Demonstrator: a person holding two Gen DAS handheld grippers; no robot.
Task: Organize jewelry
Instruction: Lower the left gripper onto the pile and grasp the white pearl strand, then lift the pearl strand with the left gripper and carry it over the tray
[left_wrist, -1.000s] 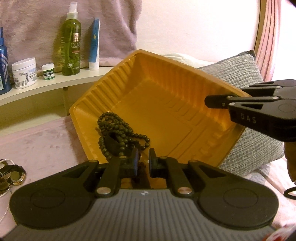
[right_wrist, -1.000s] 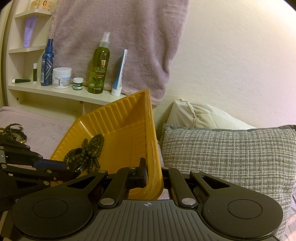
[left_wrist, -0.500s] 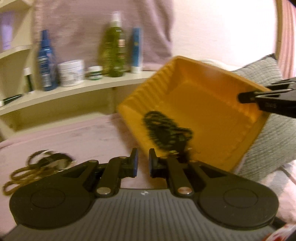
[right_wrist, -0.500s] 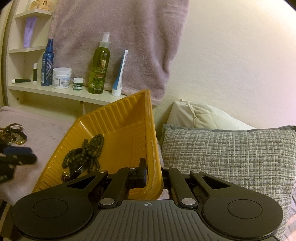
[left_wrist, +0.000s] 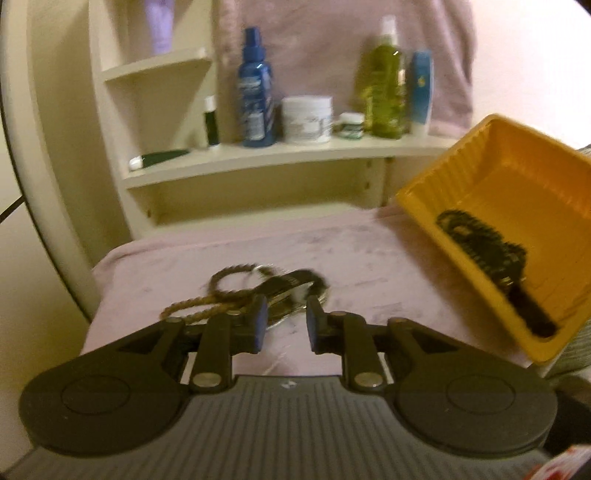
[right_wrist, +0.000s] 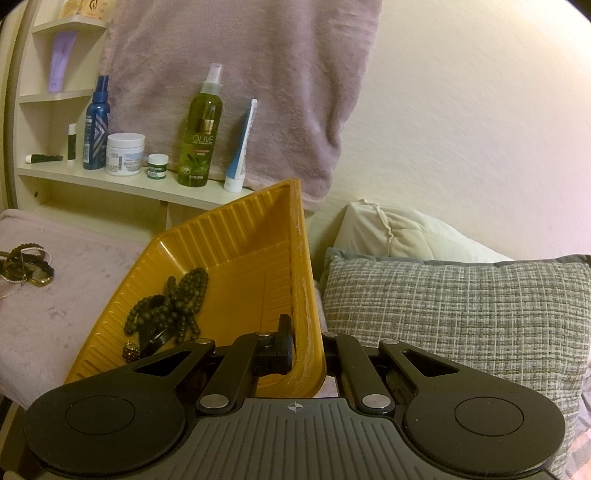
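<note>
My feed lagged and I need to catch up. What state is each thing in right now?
Left tongs: open, empty, aimed at the loose jewelry.
Right tongs: shut on the tray wall.
Yellow tray: tilted, held up.
Bead necklace: heaped in the tray.
Loose jewelry: piled on the pink cloth.

Bare pink blanket (left_wrist: 369, 254) lies open across the middle of the left wrist view, between the jewelry pile (left_wrist: 258, 291) at center and the tilted yellow tray (left_wrist: 436, 218) at right. The left gripper (left_wrist: 283, 325), jaws apart, has the pile directly ahead. At upper center, bottles (left_wrist: 256, 88) crowd the shelf (left_wrist: 258, 158). In the right wrist view, a grey pillow (right_wrist: 461, 314) blocks the right side just beside the tray.
</note>
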